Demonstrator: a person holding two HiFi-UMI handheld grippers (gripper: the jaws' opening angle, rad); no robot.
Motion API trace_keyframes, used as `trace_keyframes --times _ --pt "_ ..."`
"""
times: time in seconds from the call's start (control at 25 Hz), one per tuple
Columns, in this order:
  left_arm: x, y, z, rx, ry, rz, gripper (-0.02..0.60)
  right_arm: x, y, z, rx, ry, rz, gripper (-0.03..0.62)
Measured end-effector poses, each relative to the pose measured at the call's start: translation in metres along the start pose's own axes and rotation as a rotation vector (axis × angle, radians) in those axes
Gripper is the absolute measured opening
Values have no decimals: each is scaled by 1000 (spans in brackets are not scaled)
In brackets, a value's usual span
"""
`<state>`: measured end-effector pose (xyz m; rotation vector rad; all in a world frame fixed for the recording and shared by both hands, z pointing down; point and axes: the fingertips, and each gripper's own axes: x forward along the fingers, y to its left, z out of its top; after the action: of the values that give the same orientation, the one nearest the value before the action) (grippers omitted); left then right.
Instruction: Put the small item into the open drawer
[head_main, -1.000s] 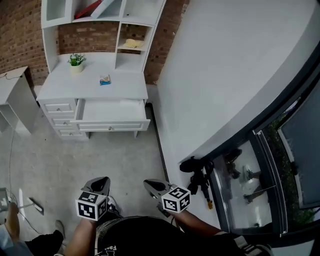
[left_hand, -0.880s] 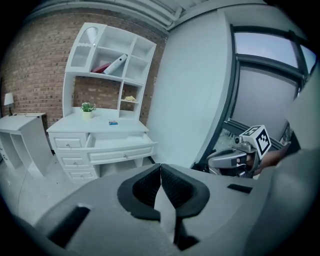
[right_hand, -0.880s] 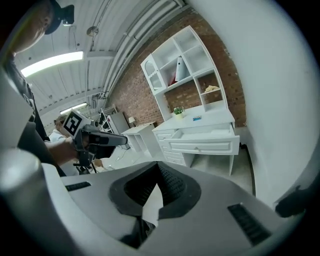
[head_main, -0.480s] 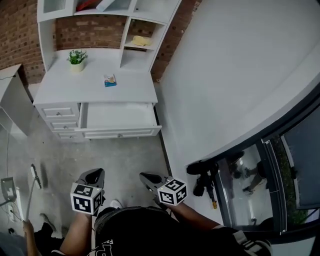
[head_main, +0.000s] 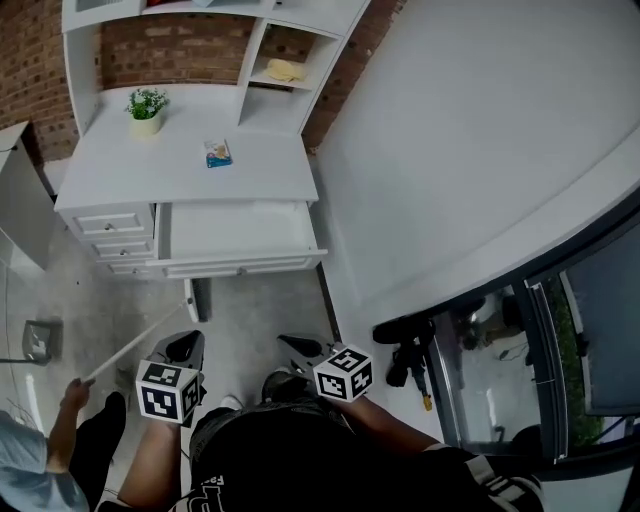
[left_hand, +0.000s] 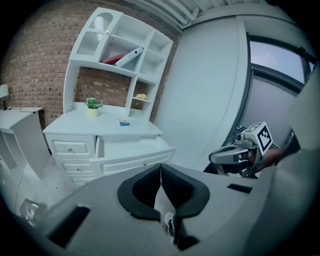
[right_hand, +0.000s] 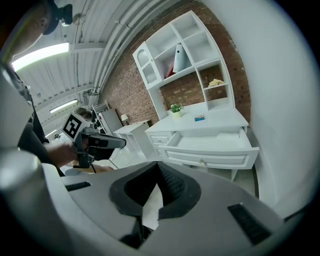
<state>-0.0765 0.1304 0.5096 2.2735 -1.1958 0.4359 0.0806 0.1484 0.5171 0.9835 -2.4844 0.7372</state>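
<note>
Left gripper (head_main: 186, 346), right gripper (head_main: 296, 346), jaws pressed together, small item (head_main: 217, 153), perhaps packet, on desk (head_main: 130, 172)

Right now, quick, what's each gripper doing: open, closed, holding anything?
Left gripper: jaws closed, nothing between them.
Right gripper: jaws closed, nothing between them.

White counter, just two things on top

The counter (head_main: 262, 178) has a little potted plant (head_main: 146, 106) at the back left and a small blue item (head_main: 217, 153) lying flat near the middle, well apart; the drawer (head_main: 240, 232) under the top is pulled open.
</note>
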Motion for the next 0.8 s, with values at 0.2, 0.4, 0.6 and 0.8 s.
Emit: trace_keyframes --times 0.2,0.4,0.6,0.8 --pt "15 3 10 5 12 -3 18 10 -16 12 14 -4 2 3" --pt "36 19 28 2 -3 24 18 33 -45 43 0 -56 8 3" --pt "63 35 57 -7 -16 58 18 57 -76 73 -11 -61 42 3" --pt "99 49 95 -6 -20 85 18 77 -114 113 -33 -56 76 3"
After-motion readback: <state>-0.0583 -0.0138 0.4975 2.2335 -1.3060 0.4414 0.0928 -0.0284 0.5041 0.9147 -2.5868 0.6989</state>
